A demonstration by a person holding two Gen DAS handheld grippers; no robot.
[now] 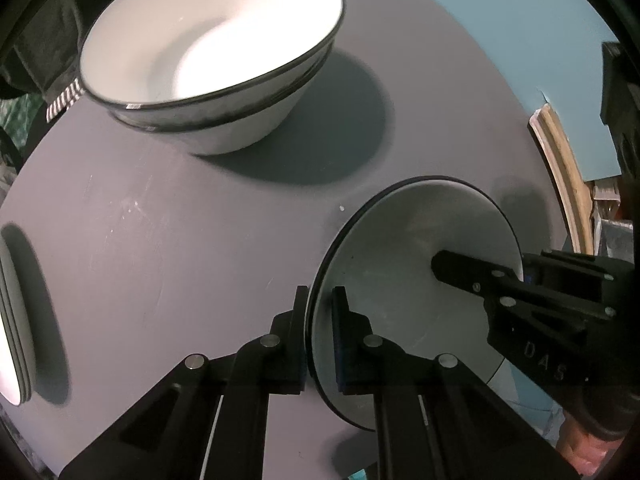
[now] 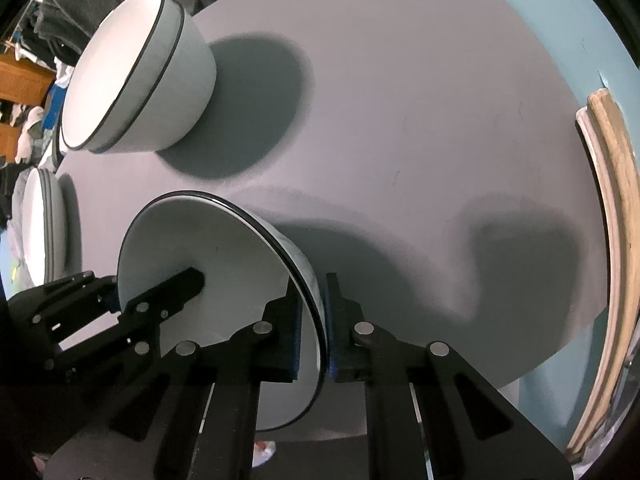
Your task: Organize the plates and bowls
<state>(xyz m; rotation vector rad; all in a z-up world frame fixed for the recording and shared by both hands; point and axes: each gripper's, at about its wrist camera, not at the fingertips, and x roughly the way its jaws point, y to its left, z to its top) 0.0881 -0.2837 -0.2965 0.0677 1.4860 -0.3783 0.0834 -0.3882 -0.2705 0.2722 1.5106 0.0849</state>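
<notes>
A white plate with a dark rim is held between both grippers above the round grey table. My left gripper is shut on its rim on one side. My right gripper is shut on the rim on the opposite side and shows in the left wrist view. The left gripper also shows in the right wrist view. Two stacked white bowls sit at the table's far side. A stack of white plates sits at the left edge.
A wooden chair back curves past the table's right edge. Clothes and wooden furniture lie beyond the table at the far left. The floor or wall behind is light blue.
</notes>
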